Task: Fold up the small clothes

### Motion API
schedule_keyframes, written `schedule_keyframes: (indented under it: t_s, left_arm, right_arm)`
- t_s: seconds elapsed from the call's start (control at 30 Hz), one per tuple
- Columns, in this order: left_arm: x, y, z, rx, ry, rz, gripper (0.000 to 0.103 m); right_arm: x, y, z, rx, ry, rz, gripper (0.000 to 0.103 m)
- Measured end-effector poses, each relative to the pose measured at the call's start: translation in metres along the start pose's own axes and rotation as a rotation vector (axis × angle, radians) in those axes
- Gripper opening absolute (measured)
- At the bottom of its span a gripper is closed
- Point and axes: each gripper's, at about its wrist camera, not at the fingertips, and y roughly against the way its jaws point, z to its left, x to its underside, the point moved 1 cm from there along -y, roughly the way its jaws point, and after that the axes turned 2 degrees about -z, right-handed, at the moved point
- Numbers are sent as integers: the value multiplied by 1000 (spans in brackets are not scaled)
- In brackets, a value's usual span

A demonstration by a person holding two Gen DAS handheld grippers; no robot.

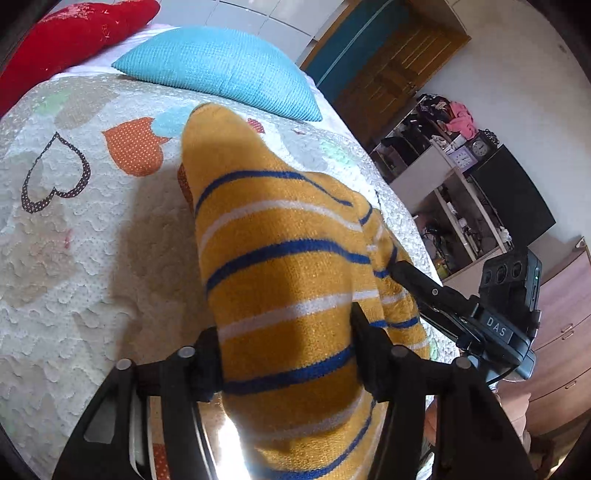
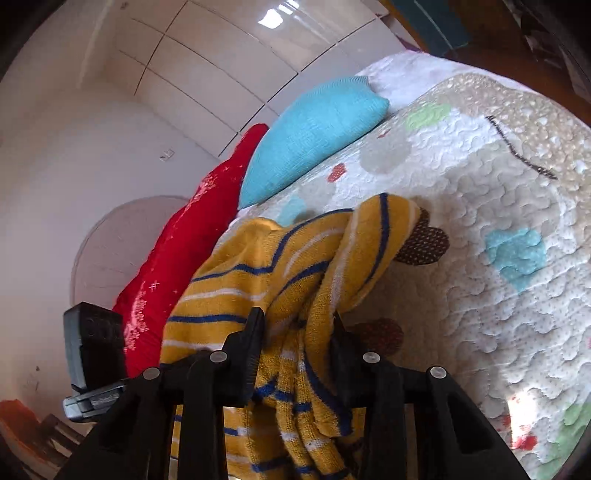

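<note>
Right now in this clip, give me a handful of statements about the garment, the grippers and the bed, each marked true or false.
1. The left gripper is closed on the yellow striped garment. True.
2. The right gripper is empty. False: the same garment's fabric is bunched between its fingers.
3. The garment lies flat and fully folded on the quilt. False: both grippers hold it up, and it hangs in loose folds.
4. A turquoise pillow sits beside a red pillow at the far end of the bed. True.
5. The garment's stripes are red and green. False: they are blue and white.
</note>
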Motion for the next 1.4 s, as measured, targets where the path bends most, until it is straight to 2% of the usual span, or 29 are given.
schedule_keyframes:
  t_s: [0.03, 0.1, 0.13, 0.2, 0.27, 0.37, 0.43, 0.57, 0.6, 0.67, 0.7, 0.73, 0.77, 0.8, 0.83, 0.87, 0.93, 1.0, 1.03, 1.07, 1.17, 1.3, 1.4]
  left_arm:
    - [3, -7, 2, -44, -3, 12, 72]
    - [17, -27, 9, -186, -26, 57, 75]
    - [25, -29, 15, -231, -28, 50, 75]
    - [36, -10, 24, -181, -1, -6, 75]
    - [48, 16, 29, -172, 27, -55, 75]
    - [69, 60, 29, -266, 6, -186, 78]
    - [83, 86, 26, -334, -24, -274, 84]
    - [104, 139, 14, -501, -108, -490, 99]
    - [109, 148, 10, -528, -130, -528, 103]
    - [112, 166, 4, -561, -157, -581, 103]
    - [116, 175, 4, -566, -159, -592, 103]
    - [120, 182, 5, -554, -160, -591, 103]
    - [121, 187, 5, -533, -161, -590, 103]
    - [125, 195, 7, -521, -157, -600, 103]
    - [125, 199, 7, -522, -152, -605, 103]
    - [128, 204, 9, -522, -148, -600, 103]
    - [133, 206, 11, -506, -139, -574, 103]
    - [140, 202, 13, -503, -121, -558, 103]
    - [143, 201, 14, -512, -117, -552, 103]
    - [146, 201, 13, -524, -116, -548, 103]
    - [159, 202, 8, -532, -127, -545, 103]
    - [174, 196, 1, -483, -109, -490, 103]
    - [188, 186, -4, -519, -81, -435, 103]
  right_arm:
    - [4, -1, -6, 94, 16, -6, 37]
    - [14, -9, -23, 347, 57, 19, 37]
    - [18, -9, -33, 415, 56, 41, 37]
    - [24, 7, -41, 363, 9, 30, 37]
    - [22, 29, -30, 378, 35, -28, 38]
    - [14, 53, 2, 327, 84, -101, 38]
    - [8, 54, 29, 275, 130, -123, 38]
    - [20, 18, 79, 178, 239, -57, 38]
    - [25, 3, 85, 164, 260, -25, 38]
    - [38, -28, 88, 112, 260, 76, 38]
    - [46, -41, 84, 161, 268, 113, 38]
    - [51, -50, 75, 297, 299, 105, 34]
    - [53, -52, 67, 366, 317, 74, 34]
    - [54, -48, 54, 396, 301, 43, 33]
    - [55, -41, 47, 425, 273, 16, 28]
    - [54, -35, 41, 438, 251, 3, 23]
    - [57, -16, 40, 427, 219, -19, 24]
    - [63, 8, 45, 419, 203, -40, 36]
    - [68, 21, 48, 441, 205, -57, 52]
    - [73, 33, 51, 446, 205, -77, 59]
    - [92, 68, 60, 417, 198, -114, 60]
    - [122, 97, 72, 446, 227, -134, 66]
    - [145, 109, 75, 459, 236, -129, 67]
